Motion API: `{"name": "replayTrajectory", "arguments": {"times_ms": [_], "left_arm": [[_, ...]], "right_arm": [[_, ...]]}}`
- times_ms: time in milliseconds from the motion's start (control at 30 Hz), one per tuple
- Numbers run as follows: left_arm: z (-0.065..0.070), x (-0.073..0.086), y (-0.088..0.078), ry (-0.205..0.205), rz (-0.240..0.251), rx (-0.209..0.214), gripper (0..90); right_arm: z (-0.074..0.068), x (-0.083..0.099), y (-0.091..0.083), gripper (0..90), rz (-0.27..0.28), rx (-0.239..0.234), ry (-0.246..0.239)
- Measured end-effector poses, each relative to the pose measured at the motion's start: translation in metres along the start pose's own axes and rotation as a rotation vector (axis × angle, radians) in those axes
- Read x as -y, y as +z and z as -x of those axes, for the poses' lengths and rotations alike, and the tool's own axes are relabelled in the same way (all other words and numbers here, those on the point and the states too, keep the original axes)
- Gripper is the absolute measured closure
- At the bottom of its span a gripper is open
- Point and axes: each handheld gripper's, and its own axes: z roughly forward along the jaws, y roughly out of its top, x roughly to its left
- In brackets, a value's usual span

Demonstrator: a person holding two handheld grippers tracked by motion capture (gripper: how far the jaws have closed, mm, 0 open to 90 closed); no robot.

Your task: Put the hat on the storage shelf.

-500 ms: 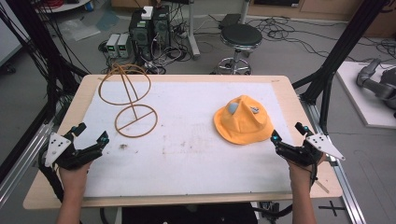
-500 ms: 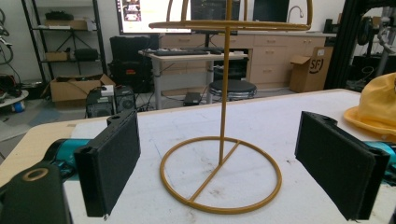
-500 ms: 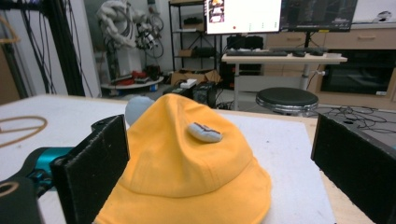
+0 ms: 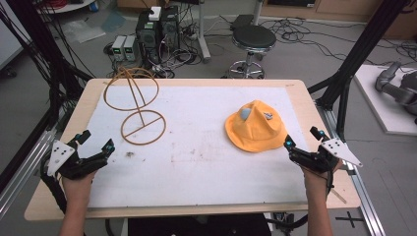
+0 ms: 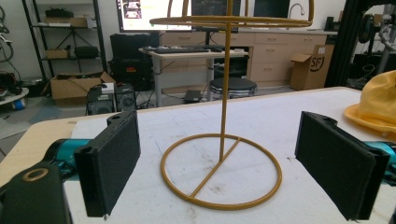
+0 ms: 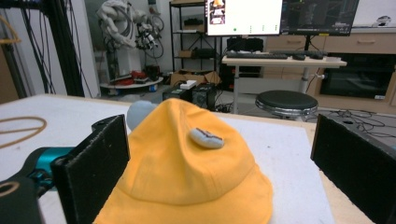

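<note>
The left gripper is wide open, holding nothing, and faces the gold wire hat stand just ahead. The right gripper is wide open too, right beside the yellow hat. Both things sit well apart on the white surface.

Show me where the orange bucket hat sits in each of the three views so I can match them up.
High view: orange bucket hat lies right of centre on the white mat, just ahead of the right hand-held gripper.
Left gripper view: a slice of its brim and crown at the far right edge.
Right gripper view: front and centre, between the open jaws.
Shared landmark: the round black stool beyond the table.
</note>
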Motion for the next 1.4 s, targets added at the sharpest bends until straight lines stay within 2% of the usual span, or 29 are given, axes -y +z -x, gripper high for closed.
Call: {"name": "replayTrajectory", "arguments": {"times_ms": [167,300,367,433,467,567,600,633,733,800,833,1000,1100,1133,1167,1400], "left_arm": [[-0.001,0.001,-0.002,0.005,-0.004,-0.002,14.5],[-0.002,0.000,-0.004,-0.003,0.000,-0.008,14.6],[-0.002,0.001,-0.003,0.001,-0.004,-0.008,14.5],[-0.002,0.002,-0.003,0.006,-0.014,-0.008,14.6],[-0.002,0.002,-0.003,0.008,-0.016,-0.006,14.6],[0.000,0.002,-0.004,0.011,-0.012,-0.005,14.5],[0.000,0.002,-0.004,0.011,-0.012,-0.005,14.6],[0.000,0.001,-0.004,0.012,-0.012,-0.005,14.6],[-0.001,0.002,-0.005,0.011,-0.015,-0.007,14.6],[-0.001,0.002,-0.005,0.009,-0.013,-0.008,14.6],[-0.001,0.002,-0.006,0.009,-0.014,-0.009,14.5],[-0.001,0.002,-0.006,0.008,-0.014,-0.008,14.6],[-0.001,0.002,-0.006,0.008,-0.016,-0.010,14.6],[-0.001,0.002,-0.006,0.008,-0.016,-0.010,14.6],[-0.002,0.002,-0.006,0.007,-0.016,-0.011,14.6],[-0.002,0.003,-0.006,0.001,-0.018,-0.011,14.6]], "right_arm": [[-0.001,-0.009,0.002,5.5,0.002,-0.025,-0.001],[-0.005,-0.011,0.014,7.5,-0.062,-0.046,-0.063],[-0.005,-0.010,0.020,13.9,-0.100,-0.073,-0.055],[-0.005,-0.010,0.027,14.8,-0.134,-0.089,-0.042],[-0.005,-0.010,0.027,14.8,-0.134,-0.089,-0.042],[-0.010,-0.011,0.039,15.0,-0.171,-0.114,-0.070],[-0.010,-0.011,0.039,15.0,-0.171,-0.114,-0.070],[-0.012,-0.013,0.048,16.9,-0.198,-0.110,-0.094],[-0.014,-0.016,0.056,18.2,-0.225,-0.110,-0.105],[-0.016,-0.020,0.065,19.7,-0.256,-0.110,-0.118],[-0.018,-0.024,0.073,21.8,-0.291,-0.107,-0.129],[-0.019,-0.026,0.086,28.7,-0.323,-0.107,-0.137],[-0.020,-0.021,0.100,33.8,-0.379,-0.106,-0.175],[-0.020,-0.021,0.100,33.8,-0.379,-0.106,-0.175],[-0.021,-0.017,0.106,37.2,-0.407,-0.111,-0.204],[-0.023,-0.016,0.114,43.3,-0.443,-0.107,-0.216]]}}
